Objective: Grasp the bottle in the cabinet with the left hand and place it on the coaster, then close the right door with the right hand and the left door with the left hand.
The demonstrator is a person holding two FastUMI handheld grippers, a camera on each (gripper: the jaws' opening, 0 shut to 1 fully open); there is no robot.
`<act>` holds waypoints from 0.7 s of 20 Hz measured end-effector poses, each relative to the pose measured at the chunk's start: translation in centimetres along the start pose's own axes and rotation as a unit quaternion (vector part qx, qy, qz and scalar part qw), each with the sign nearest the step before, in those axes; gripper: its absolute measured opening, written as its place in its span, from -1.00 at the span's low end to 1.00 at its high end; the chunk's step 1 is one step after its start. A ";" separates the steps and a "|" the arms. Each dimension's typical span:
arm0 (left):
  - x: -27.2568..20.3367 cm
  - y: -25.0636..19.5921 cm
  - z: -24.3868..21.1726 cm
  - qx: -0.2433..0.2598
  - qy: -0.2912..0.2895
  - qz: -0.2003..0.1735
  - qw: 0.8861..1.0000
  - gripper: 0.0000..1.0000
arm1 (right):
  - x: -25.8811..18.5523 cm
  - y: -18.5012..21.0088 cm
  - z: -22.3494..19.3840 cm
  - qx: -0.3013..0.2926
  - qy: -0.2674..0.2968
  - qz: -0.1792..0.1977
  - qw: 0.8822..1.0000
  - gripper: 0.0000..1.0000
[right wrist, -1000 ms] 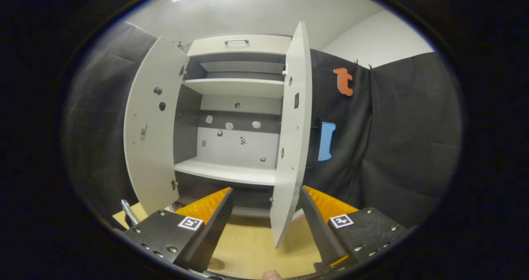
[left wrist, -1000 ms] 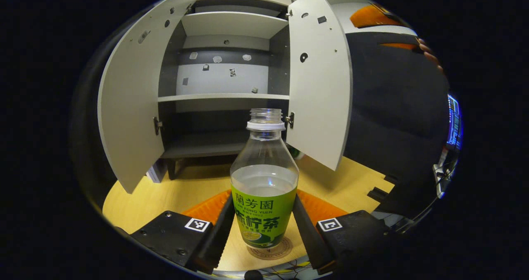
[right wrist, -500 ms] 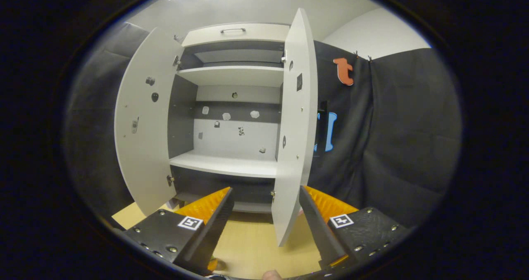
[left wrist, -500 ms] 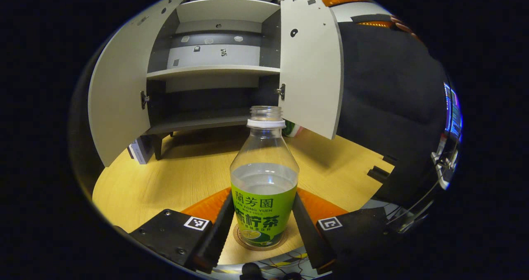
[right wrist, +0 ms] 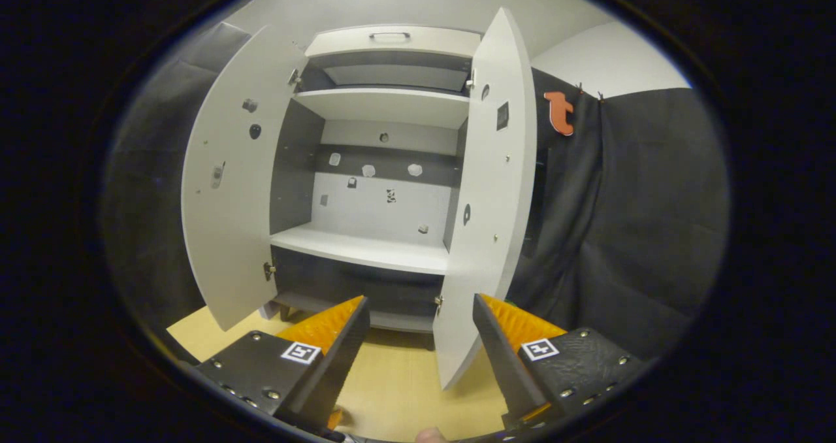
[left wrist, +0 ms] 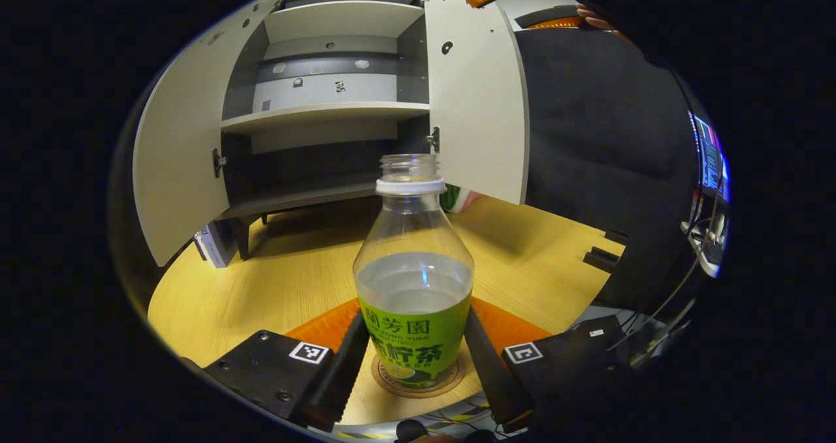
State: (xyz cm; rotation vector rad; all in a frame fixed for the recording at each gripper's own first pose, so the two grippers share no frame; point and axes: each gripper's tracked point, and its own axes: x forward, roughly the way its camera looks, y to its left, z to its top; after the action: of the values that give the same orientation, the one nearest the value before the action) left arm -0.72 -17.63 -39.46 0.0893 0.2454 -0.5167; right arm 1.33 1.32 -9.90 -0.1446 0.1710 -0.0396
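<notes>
A clear bottle (left wrist: 413, 286) with a green label, no cap and some liquid stands upright on the round coaster (left wrist: 452, 384) on the wooden table. My left gripper (left wrist: 415, 364) is shut on its label, one finger on each side. Behind it the white cabinet (left wrist: 326, 110) stands with its left door (left wrist: 176, 162) and right door (left wrist: 473, 103) open. In the right gripper view, my right gripper (right wrist: 421, 364) is open and holds nothing. It is just in front of the right door (right wrist: 490, 221), whose lower edge lies beyond its fingers. The left door (right wrist: 228, 201) swings wide.
The cabinet shelves (right wrist: 366, 250) are bare. A book-like item (left wrist: 209, 247) leans by the cabinet's left foot, and a green and red object (left wrist: 457, 198) sits behind the right door. A lit screen (left wrist: 708, 162) and cables lie at the far right, past the table edge (left wrist: 588, 279).
The left gripper came down with the bottle, which now stands on the coaster. The right gripper shifted, so the right door's inner face shows more.
</notes>
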 end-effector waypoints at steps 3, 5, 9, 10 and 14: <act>0.0 0.9 0.6 -0.007 0.002 0.011 1.000 0.75 | 0.4 1.1 -0.4 0.004 0.006 0.010 1.000 0.87; 0.0 0.7 1.3 -0.026 0.007 0.002 1.000 0.82 | 0.3 1.2 -0.5 0.007 0.007 0.012 1.000 0.92; -0.3 1.1 3.6 -0.037 0.012 -0.006 0.999 0.85 | 0.1 0.4 0.0 0.014 0.005 0.002 1.000 0.92; -0.5 1.1 4.5 -0.038 0.010 -0.009 0.999 0.84 | 0.0 0.1 0.2 0.019 0.004 0.000 1.000 0.87; -1.2 1.0 8.4 -0.040 0.005 -0.022 0.999 0.84 | -0.5 -1.2 1.1 0.043 -0.003 -0.013 0.999 0.92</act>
State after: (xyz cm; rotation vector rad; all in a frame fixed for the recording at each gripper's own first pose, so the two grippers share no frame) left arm 0.52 -17.36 -30.98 0.0095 0.2782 -0.5506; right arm 1.03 0.28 -8.59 -0.0618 0.1603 -0.0718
